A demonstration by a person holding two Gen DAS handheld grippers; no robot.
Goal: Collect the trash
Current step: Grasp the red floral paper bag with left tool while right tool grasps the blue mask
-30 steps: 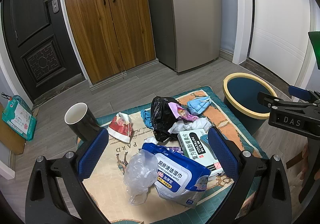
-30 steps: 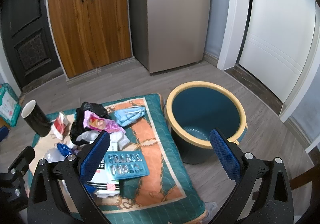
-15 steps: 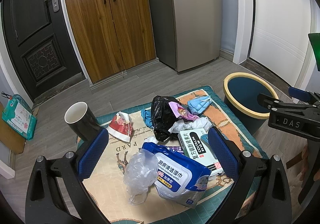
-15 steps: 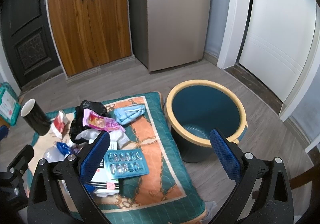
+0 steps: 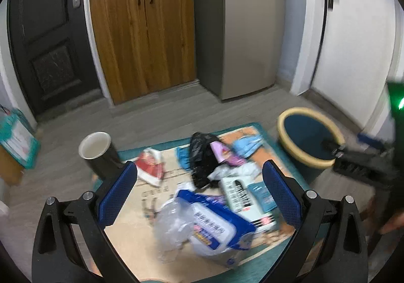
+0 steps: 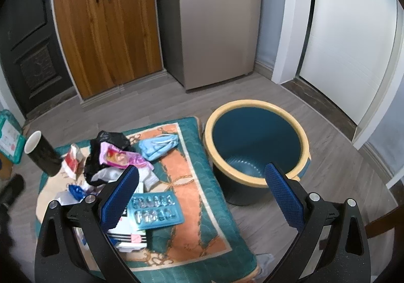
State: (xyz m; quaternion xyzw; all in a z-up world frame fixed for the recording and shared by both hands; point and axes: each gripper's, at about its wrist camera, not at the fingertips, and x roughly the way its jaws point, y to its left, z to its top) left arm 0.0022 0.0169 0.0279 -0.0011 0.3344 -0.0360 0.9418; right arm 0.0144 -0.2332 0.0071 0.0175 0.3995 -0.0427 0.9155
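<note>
Trash lies on a green and orange mat: a blue wet-wipes pack, a clear plastic bag, a black bag, a pink wrapper, a blue face mask, a red-and-white wrapper, a blister pack and a white box. A blue bin with a yellow rim stands empty right of the mat. My left gripper is open above the wipes pack. My right gripper is open and empty between mat and bin.
A black mug stands at the mat's left edge. Behind are a wooden cabinet, a fridge, a dark door and a white door. A teal package leans at the far left.
Both grippers have moved; the left wrist view has tilted upward and is blurred with motion. The right view has shifted slightly toward the mat. Both stay open and empty.
</note>
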